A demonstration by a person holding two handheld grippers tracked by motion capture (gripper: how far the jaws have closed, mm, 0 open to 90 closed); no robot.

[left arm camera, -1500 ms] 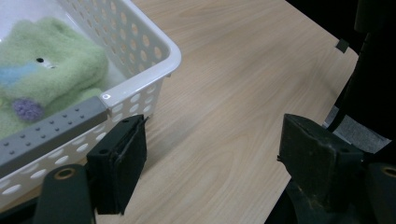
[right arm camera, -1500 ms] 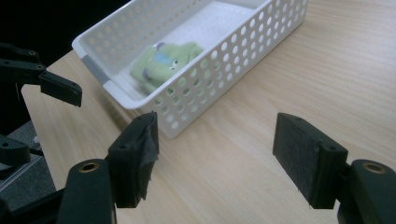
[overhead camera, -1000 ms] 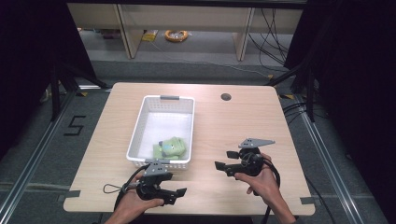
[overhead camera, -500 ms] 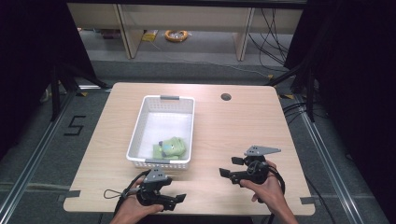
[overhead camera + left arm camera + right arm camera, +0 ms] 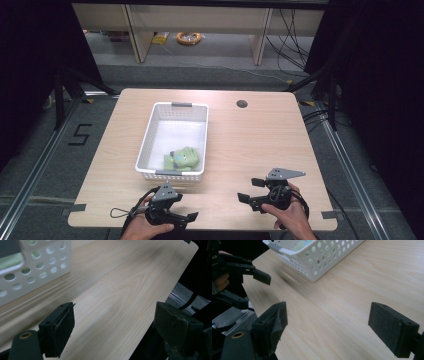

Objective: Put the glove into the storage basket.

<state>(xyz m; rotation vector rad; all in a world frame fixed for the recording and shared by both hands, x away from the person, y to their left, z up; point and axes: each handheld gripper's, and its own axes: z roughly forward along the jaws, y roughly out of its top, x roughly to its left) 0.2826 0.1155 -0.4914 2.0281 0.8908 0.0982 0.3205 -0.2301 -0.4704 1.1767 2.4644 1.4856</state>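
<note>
Left gripper: the left gripper (image 5: 187, 218) sits low over the near edge of the table (image 5: 260, 150), held in the person's left hand (image 5: 142, 229); its jaws point toward the right gripper.
Left jaws: wide apart, having just been opening, with nothing between them (in the left gripper view bare wood shows in the gap between the two black pads).
Right gripper: the right gripper (image 5: 248, 190) is held in the right hand (image 5: 289, 216) at the near right part of the table, jaws pointing toward the left gripper, grey three-cornered plate on top.
Right jaws: spread as wide as they go, having just been opening, and holding nothing; in the right gripper view there is bare table top between the pads.
Gap between grippers: they face each other across a bare stretch of table, well apart and not touching (the right gripper view shows the left gripper (image 5: 257, 287) off to its upper left).
Basket: a white perforated basket (image 5: 150, 135) stands on the table just beyond the left gripper, and ahead and to the left of the right gripper; neither gripper touches it. In the left gripper view its wall (image 5: 37, 267) shows at upper left.
Green toy: a soft green toy (image 5: 183, 157) lies inside the basket at its near end, the end closest to the left gripper; it is apart from both sets of jaws.
Cable: a black cable (image 5: 122, 212) loops on the table beside the left gripper.
</note>
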